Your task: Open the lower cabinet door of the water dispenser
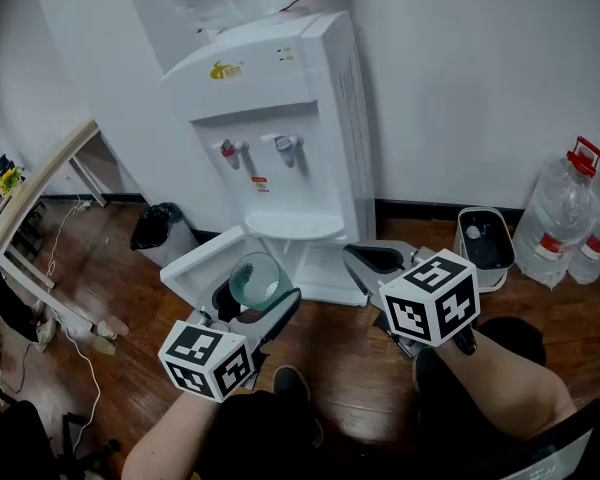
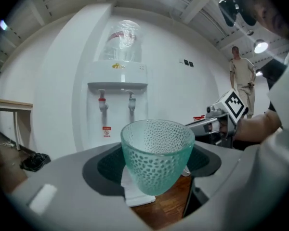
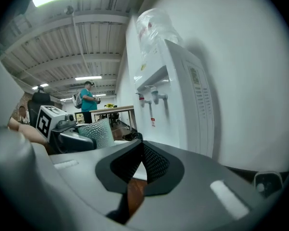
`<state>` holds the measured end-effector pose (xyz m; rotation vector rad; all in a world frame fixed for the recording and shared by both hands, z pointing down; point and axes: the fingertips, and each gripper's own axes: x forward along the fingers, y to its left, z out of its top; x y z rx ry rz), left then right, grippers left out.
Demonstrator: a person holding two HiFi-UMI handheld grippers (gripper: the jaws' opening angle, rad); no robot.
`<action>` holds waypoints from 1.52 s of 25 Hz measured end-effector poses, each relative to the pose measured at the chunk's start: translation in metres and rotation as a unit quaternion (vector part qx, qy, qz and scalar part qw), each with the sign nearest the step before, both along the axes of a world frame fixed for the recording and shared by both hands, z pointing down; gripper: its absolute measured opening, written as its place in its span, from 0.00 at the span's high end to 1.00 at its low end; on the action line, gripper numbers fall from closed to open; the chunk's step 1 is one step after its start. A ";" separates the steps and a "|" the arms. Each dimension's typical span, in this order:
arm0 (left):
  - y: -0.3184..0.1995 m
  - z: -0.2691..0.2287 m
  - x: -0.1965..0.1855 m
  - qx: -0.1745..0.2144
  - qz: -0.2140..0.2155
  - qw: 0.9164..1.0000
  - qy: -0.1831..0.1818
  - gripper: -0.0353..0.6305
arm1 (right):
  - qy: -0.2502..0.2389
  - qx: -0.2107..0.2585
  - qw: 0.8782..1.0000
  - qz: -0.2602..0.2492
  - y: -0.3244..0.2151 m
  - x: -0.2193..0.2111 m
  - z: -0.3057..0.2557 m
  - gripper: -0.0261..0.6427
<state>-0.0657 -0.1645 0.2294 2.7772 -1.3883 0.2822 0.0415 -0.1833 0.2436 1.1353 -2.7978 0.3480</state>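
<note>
The left tongs are clamped on a green dimpled glass cup, held upright low before the water dispenser. The right tongs are pressed together with nothing between them. The lower cabinet door appears already swung out leftward at the dispenser's foot. If more opening is wanted, its free edge is best pushed by the right tongs, with the cup kept level.

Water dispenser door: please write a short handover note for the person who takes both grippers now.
Left gripper: shut on the green glass cup, upright, facing the water dispenser.
Right gripper: shut, empty.
Lower cabinet door: looks already swung open, toward the left in the head view.
Left to do: probably only confirm it is fully open.
</note>
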 end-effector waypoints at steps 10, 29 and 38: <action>0.008 0.012 0.031 0.011 0.064 0.998 -0.018 0.22 | -0.022 -0.008 1.000 0.016 -0.009 0.012 0.003 0.96; 0.011 0.033 0.036 -0.005 0.080 0.995 -0.050 0.22 | -0.018 0.003 1.000 0.005 -0.005 -0.004 0.006 0.96; 0.007 0.036 0.031 -0.013 0.071 0.997 -0.041 0.22 | -0.013 0.006 1.000 0.006 -0.004 -0.003 0.007 0.96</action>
